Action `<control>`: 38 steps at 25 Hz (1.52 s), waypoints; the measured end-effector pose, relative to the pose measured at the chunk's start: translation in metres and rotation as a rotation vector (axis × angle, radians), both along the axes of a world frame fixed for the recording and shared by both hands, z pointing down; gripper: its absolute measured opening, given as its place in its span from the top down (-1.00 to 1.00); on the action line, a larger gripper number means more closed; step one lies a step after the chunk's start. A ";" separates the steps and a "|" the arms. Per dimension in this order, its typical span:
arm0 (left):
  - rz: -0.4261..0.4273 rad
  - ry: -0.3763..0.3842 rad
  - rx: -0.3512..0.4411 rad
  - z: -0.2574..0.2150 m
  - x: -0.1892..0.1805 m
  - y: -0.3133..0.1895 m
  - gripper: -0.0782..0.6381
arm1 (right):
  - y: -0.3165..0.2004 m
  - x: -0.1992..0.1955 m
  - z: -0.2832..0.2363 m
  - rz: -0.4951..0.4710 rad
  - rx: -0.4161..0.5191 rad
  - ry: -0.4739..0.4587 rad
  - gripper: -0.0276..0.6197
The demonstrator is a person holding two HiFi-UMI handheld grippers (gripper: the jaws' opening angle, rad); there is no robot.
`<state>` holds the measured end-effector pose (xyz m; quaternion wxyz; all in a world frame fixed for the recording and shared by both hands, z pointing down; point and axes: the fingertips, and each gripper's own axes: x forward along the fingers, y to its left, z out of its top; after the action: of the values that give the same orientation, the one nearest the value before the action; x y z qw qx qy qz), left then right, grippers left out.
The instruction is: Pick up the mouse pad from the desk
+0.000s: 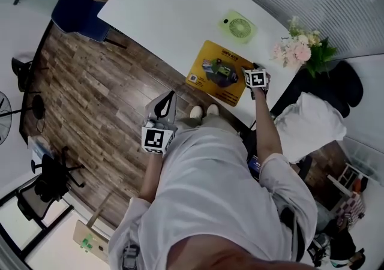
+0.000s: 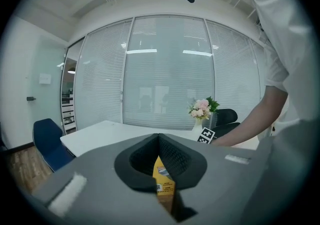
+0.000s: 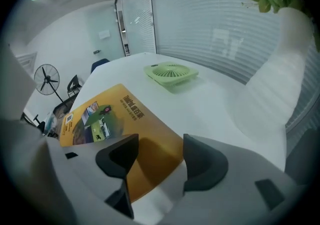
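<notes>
Right gripper [image 1: 249, 72], jaws spread wide, poised over the near right corner of the yellow rectangular mouse pad with printed pictures [image 1: 219, 72]. In the right gripper view [image 3: 159, 156] the two dark pads stand well apart, with the yellow sheet [image 3: 105, 116] lying flat beneath the gap between them; neither pad presses on it, and contact with the surface cannot be judged. The gripper tilts steeply downward, the person's right forearm [image 1: 268, 134] reaching straight out from the body to the desk edge.

Left gripper [image 1: 170, 98], jaws drawn together and holding nothing. In the left gripper view [image 2: 159, 141] the black pads meet along one seam, and a sliver of the distant yellow pad [image 2: 162, 181] shows through the slot below them. This gripper is held close to the body, well short of the desk, over the brown wood-plank floor [image 1: 102, 101], pointing slightly downward, with the left arm bent at the side.

The mouse pad lies flat on the white curved desk [image 1: 174, 5], at its near edge in front of the person. Just beyond it sits a pale green round fan [image 1: 239, 26]; a bunch of pink and white flowers [image 1: 300, 50] stands to the right. A blue chair [image 1: 78, 14] stands at the desk's far left end
</notes>
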<state>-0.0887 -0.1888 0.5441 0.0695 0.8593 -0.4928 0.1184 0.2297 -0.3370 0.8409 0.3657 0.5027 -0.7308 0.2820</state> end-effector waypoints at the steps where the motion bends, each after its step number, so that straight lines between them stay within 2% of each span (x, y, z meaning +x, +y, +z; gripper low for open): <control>1: -0.006 0.000 -0.004 0.001 -0.001 0.000 0.82 | -0.001 0.000 0.001 -0.005 -0.002 -0.012 0.05; 6: -0.008 0.008 -0.024 0.008 0.002 -0.004 0.82 | 0.004 0.003 0.004 -0.007 0.033 -0.032 0.08; 8: -0.001 0.011 -0.026 0.007 0.004 -0.006 0.82 | 0.006 0.002 0.002 0.001 0.039 -0.034 0.15; 11: 0.002 0.017 -0.019 0.004 0.006 -0.009 0.82 | 0.008 -0.004 0.000 0.002 0.023 -0.045 0.46; 13: 0.006 0.020 -0.013 0.003 0.008 -0.011 0.82 | 0.011 -0.008 -0.001 -0.001 0.005 -0.067 0.83; 14: 0.008 0.021 -0.011 0.003 0.009 -0.011 0.82 | 0.013 -0.009 0.000 -0.012 -0.001 -0.066 0.91; 17: 0.009 0.017 -0.002 0.000 0.008 -0.012 0.82 | 0.012 -0.010 0.005 -0.096 0.002 0.015 0.86; 18: 0.006 0.015 0.000 0.000 0.007 -0.012 0.82 | 0.010 -0.006 0.005 -0.099 0.004 0.036 0.71; 20: 0.000 0.013 -0.001 -0.001 0.005 -0.010 0.82 | 0.004 0.008 0.004 -0.050 0.004 0.032 0.33; 21: -0.002 0.012 -0.001 -0.001 0.003 -0.009 0.82 | 0.002 0.015 0.004 -0.021 0.001 0.019 0.22; 22: -0.002 0.010 -0.002 -0.001 0.002 -0.008 0.82 | 0.000 0.021 0.004 0.001 -0.001 0.008 0.14; 24: -0.002 0.005 -0.004 -0.001 0.001 -0.005 0.82 | -0.003 0.026 0.002 0.017 -0.002 -0.012 0.11; 29: -0.008 0.001 -0.012 0.001 -0.001 -0.001 0.82 | -0.001 0.021 -0.001 0.015 0.008 -0.037 0.24; 31: -0.006 0.001 -0.015 0.001 -0.001 0.001 0.82 | 0.002 0.015 -0.002 0.014 0.005 -0.036 0.37; 35: 0.004 0.000 -0.013 0.001 0.003 0.001 0.82 | 0.007 0.000 -0.001 0.001 -0.027 -0.087 0.83; 38: 0.009 0.001 -0.010 0.000 0.005 0.001 0.82 | 0.010 -0.005 -0.005 -0.050 -0.044 -0.110 0.84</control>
<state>-0.0835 -0.1880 0.5444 0.0736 0.8611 -0.4884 0.1209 0.2251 -0.3267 0.8361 0.3430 0.4599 -0.7557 0.3157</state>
